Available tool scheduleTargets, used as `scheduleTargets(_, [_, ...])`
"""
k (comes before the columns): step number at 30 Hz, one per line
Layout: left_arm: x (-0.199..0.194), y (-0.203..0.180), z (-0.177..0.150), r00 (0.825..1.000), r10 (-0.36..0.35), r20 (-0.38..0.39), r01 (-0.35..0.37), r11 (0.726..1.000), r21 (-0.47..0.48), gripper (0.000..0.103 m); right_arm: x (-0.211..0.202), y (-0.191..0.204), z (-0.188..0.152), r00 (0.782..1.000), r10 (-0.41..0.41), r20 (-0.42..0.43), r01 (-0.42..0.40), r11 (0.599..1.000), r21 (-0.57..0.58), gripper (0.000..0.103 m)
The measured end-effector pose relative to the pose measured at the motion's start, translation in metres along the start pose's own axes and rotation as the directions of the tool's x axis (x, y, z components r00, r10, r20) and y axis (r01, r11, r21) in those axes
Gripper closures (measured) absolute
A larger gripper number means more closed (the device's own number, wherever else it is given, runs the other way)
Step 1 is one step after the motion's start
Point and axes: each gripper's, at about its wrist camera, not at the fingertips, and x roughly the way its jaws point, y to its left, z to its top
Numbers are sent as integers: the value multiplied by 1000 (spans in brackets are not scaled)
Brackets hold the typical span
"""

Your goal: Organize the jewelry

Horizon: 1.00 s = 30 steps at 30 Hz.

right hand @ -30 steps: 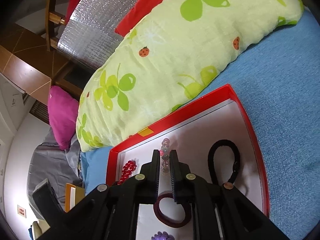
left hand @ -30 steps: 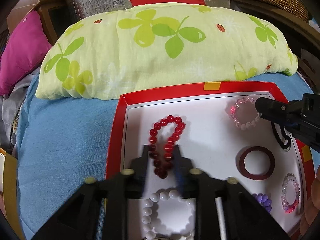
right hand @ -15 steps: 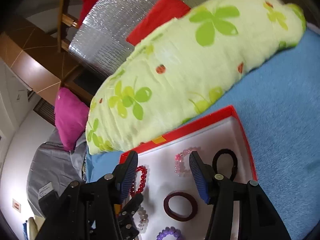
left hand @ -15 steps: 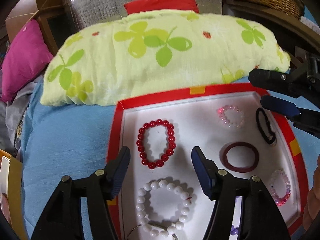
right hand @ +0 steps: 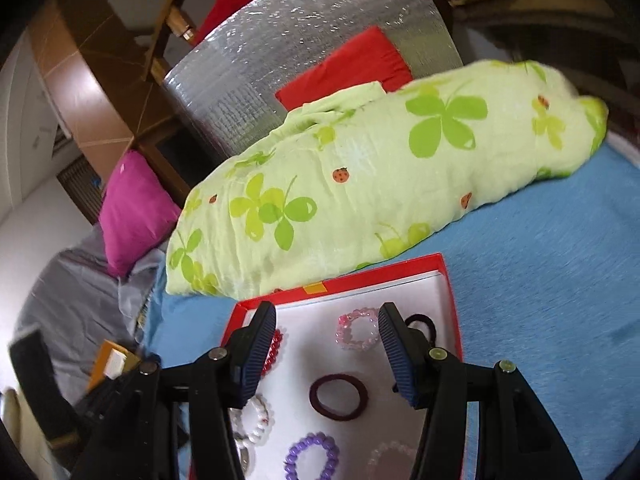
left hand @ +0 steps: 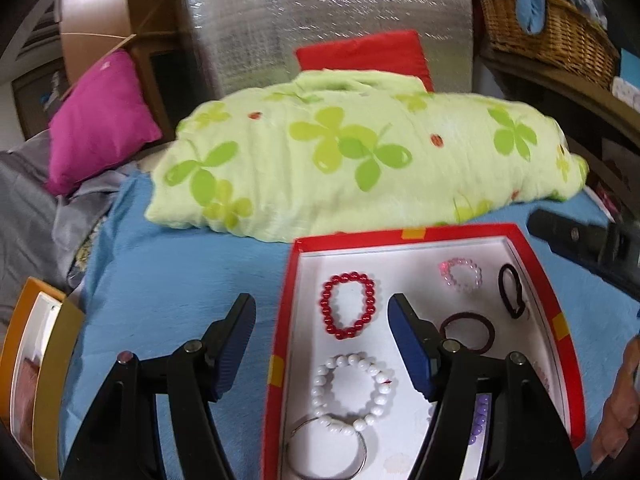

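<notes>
A red-rimmed tray [left hand: 536,264] with a white floor lay on the blue bedspread [left hand: 180,280], just in front of a pale green pillow [left hand: 360,160] printed with clover leaves. The left gripper [left hand: 322,344] hung above the tray's near left part, its jaws spread wide and opening further, nothing pressed between the pads; one finger stood over the bedspread outside the rim, the other over the tray floor. Beyond and between those fingers lay the red bead bracelet [left hand: 349,306], flat and free, and nearer the camera the white bead bracelet [left hand: 352,390] overlapped a thin silver bangle [left hand: 326,450]. Toward the far right corner sat a pale pink bead bracelet [left hand: 462,274], with a black hair tie [left hand: 512,290] beside it along the right wall and a dark maroon hair band [left hand: 468,330] nearer. A purple bead bracelet [right hand: 312,456] lay toward the near edge, and beside it a faint pinkish ring, probably another bracelet, too blurred to tell. The right gripper [right hand: 327,354] also stood wide apart and empty, hovering above the tray with the pink bracelet showing between its fingers. A magenta cushion [left hand: 100,120] and a wicker basket [left hand: 548,36] sat in the background.
</notes>
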Motion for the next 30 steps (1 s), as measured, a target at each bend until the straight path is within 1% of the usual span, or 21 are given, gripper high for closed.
scheduleTargets(7, [-28,13,-7,999,43,29,-42,998,-37,34,-25,15,-14,999,-37,-7,36,996,-86,46])
scheduleTargets(13, [-58,25,-18,996,74,54,-72,997,-36,34,-56,31,-32,995,-95,-5,92,977,-193,46])
scheduleTargets(19, [-97,41,-37,992,94,87,-91,995,-40,33,-100,49,-53,990,-131,44,138,955,-262,46])
scheduleTargets(20, [-106,43,-40,992,85,93,-81,995,-49,31,-107,52,-56,990,-134,54,143,953,-266,46])
scheduleTargets(21, [-112,45,-42,992,80,99,-74,996,-57,26,-118,55,-61,988,-137,69,151,951,-271,45])
scheduleTargets(23, [-129,46,-47,990,78,117,-71,995,-69,21,-132,59,-69,986,-142,86,161,947,-277,45])
scheduleTargets(25, [-150,46,-55,986,85,144,-74,994,-75,20,-151,61,-84,980,-162,117,189,940,-284,44])
scheduleTargets(27, [-164,45,-61,985,88,152,-76,994,-82,19,-165,64,-97,974,-179,135,213,930,-300,43])
scheduleTargets(30, [-184,46,-78,984,80,160,-65,993,-95,16,-181,67,-112,973,-182,145,219,925,-311,43])
